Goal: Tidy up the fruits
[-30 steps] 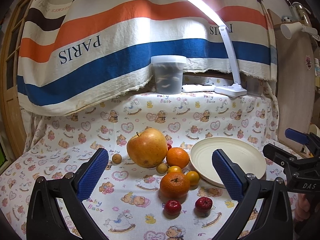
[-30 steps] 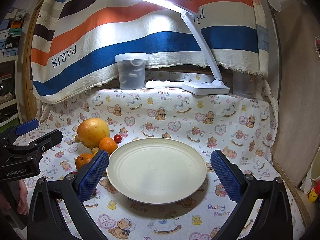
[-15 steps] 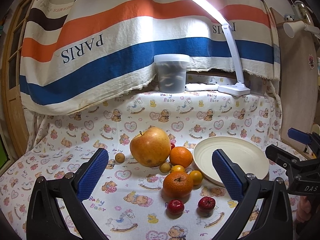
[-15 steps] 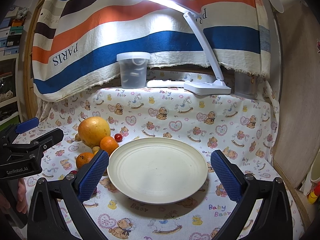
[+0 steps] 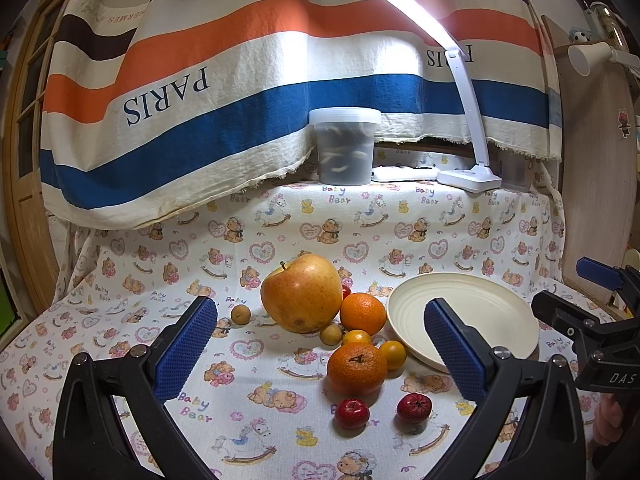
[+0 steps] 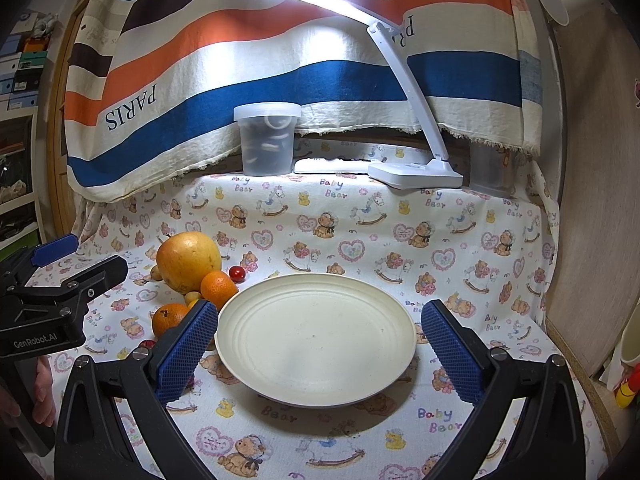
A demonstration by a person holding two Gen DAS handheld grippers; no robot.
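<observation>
Fruit heaped beside an empty plate, both grippers spread wide and holding nothing

Clustered just left of the round cream plastic plate [image 5: 464, 312] on the bear-print cloth of the bench [image 5: 280, 220]: large yellow-red apple [image 5: 301, 298], round orange tangerine [image 5: 357, 368], two small red fruits [image 5: 352, 413]; probably staged for loading onto the plate. Left gripper [image 5: 320, 356] hovering open, tangerine between its blue pads, nearer the right one. Right gripper [image 6: 318, 354] open, framing the plate

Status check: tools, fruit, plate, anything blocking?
Left tool open, empty; right tool open, empty. Fruit bunched on cloth left of plate; plate bare. Nothing in the way.
</observation>
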